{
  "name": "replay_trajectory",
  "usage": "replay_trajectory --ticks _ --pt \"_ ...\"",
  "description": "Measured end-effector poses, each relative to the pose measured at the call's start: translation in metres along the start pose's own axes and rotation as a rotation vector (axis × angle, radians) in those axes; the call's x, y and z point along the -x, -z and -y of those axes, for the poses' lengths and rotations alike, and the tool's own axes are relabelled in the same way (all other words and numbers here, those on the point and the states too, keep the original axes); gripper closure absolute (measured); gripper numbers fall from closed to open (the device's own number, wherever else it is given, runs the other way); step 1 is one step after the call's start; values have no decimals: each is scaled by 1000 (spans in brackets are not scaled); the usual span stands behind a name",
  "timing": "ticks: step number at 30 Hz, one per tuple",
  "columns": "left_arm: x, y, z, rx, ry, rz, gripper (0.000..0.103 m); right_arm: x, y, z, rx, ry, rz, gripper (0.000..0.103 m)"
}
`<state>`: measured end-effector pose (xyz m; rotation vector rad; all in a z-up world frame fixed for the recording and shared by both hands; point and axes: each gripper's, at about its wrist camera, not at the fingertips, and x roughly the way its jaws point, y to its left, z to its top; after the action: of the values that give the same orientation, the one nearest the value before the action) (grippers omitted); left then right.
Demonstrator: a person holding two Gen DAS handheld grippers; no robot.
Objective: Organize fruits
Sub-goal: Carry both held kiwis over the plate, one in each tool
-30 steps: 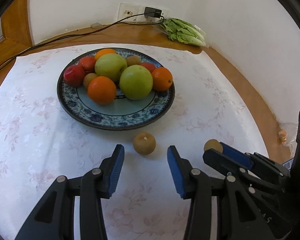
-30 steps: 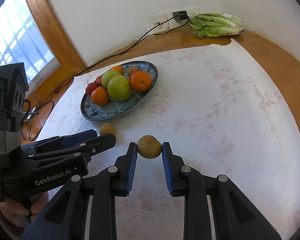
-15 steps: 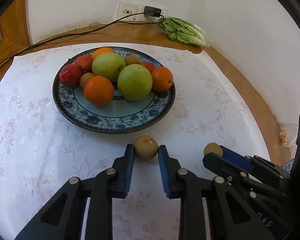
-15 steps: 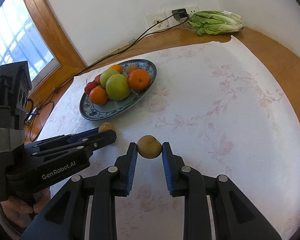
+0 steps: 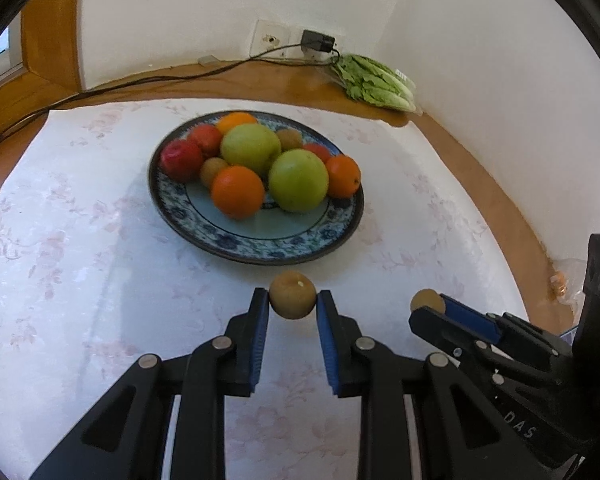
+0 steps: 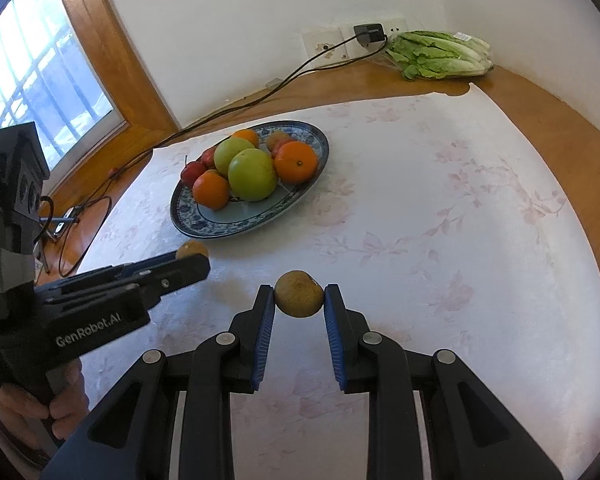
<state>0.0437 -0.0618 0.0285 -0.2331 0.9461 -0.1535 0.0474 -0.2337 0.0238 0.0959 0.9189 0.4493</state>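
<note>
Two grippers each pinched a small brown fruit above the floral tablecloth [image 5: 80, 280]: the left gripper [image 5: 293, 306] held one brown fruit [image 5: 293, 295], the right gripper [image 6: 299, 300] another brown fruit [image 6: 299, 293]. Beyond them sat the blue-patterned plate [image 5: 260, 246] of oranges, green apples and red fruit.

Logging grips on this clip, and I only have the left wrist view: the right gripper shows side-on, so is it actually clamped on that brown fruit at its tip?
Observer: Yes. The right gripper has both blue pads pressed on its brown fruit.
Operator: Anything left of the plate I can't see?
Observer: A window in a wooden frame.
Operator: Is the person visible?
Observer: Only a hand, gripping the left gripper by its handle.
</note>
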Motion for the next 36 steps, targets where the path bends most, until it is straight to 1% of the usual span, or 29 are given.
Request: replay_trajectory --ticks 6,15,24,30,36 --pt "11 -6 -11 9 -12 33 78 2 -5 -13 31 -8 -2 77" --pt "7 -23 -27 3 -45 33 78 0 -20 -34 91 -6 -14 76" --pt "-2 -32 -35 -10 -57 34 78 -18 -37 -50 115 -8 -19 77" --pt "-9 -34 -38 -11 -62 27 78 -36 -44 -52 108 -10 -18 77" --pt "-10 -36 -38 -26 -69 37 78 -46 -47 -51 121 1 -16 77"
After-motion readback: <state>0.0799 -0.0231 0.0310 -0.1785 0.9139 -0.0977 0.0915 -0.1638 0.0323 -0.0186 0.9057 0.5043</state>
